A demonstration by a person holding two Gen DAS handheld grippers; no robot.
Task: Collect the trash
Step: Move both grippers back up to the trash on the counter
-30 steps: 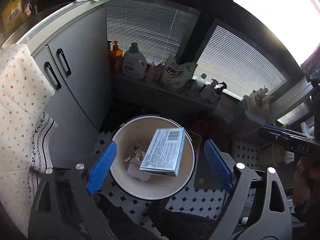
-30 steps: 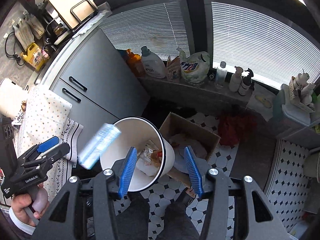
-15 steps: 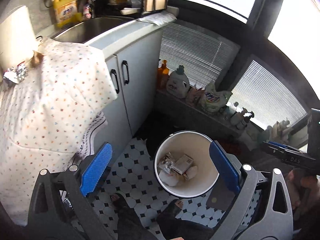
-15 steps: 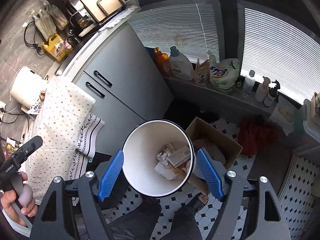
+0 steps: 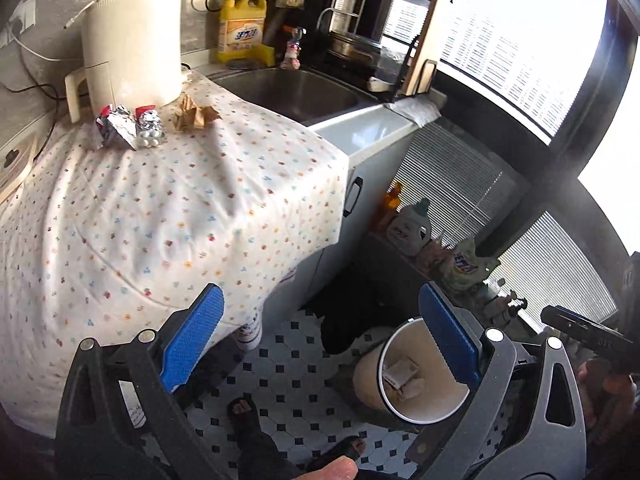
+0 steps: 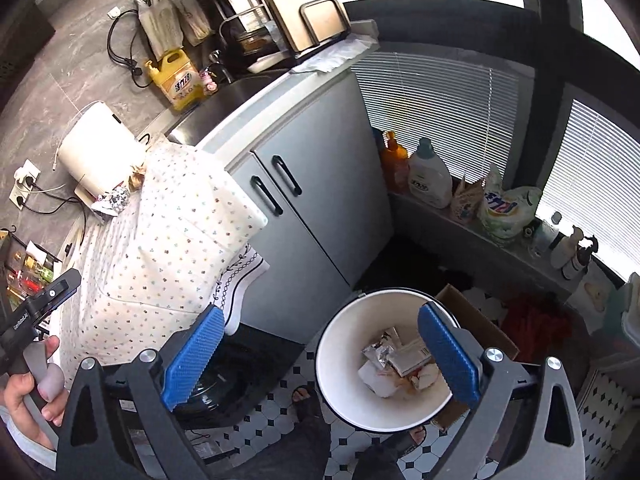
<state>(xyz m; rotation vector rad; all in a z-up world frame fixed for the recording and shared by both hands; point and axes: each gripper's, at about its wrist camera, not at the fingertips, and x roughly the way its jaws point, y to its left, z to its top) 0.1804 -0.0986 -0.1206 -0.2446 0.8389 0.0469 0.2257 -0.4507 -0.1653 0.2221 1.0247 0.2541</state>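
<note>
Both tools hang spread wide and empty above a kitchen corner. The left tool [image 5: 320, 344] hovers with its blue pads far apart, one over the edge of a tabletop [image 5: 160, 220] draped in a dotted cloth, the other over a white bin [image 5: 416, 376] standing on the black-and-white tiled floor [image 5: 288, 392] at lower right. The right tool [image 6: 324, 356] is likewise open and holds nothing, its right pad overlapping the rim of the same bin [image 6: 340, 344].

Inside the bin lies collected trash: a small flat box [image 6: 410, 354], a crumpled foil wrapper [image 6: 378, 350] and white paper [image 6: 376, 380], all near the bottom. More trash remains on the tabletop's far left corner: crumpled foil wrappers [image 5: 116, 128] with a blister pack [image 5: 150, 138] beside them, and a scrunched brown paper [image 5: 196, 114] just to their right, all at the foot of a white appliance [image 5: 132, 48].

Beyond the cloth, a steel sink [image 5: 296, 88] sits in the counter, a yellow detergent bottle [image 5: 242, 28] at its far edge. Grey cabinet doors [image 6: 304, 208] stand left of the bin, a cardboard box [image 6: 476, 320] just right of it, and bottles [image 6: 428, 174] line a low window ledge behind.
</note>
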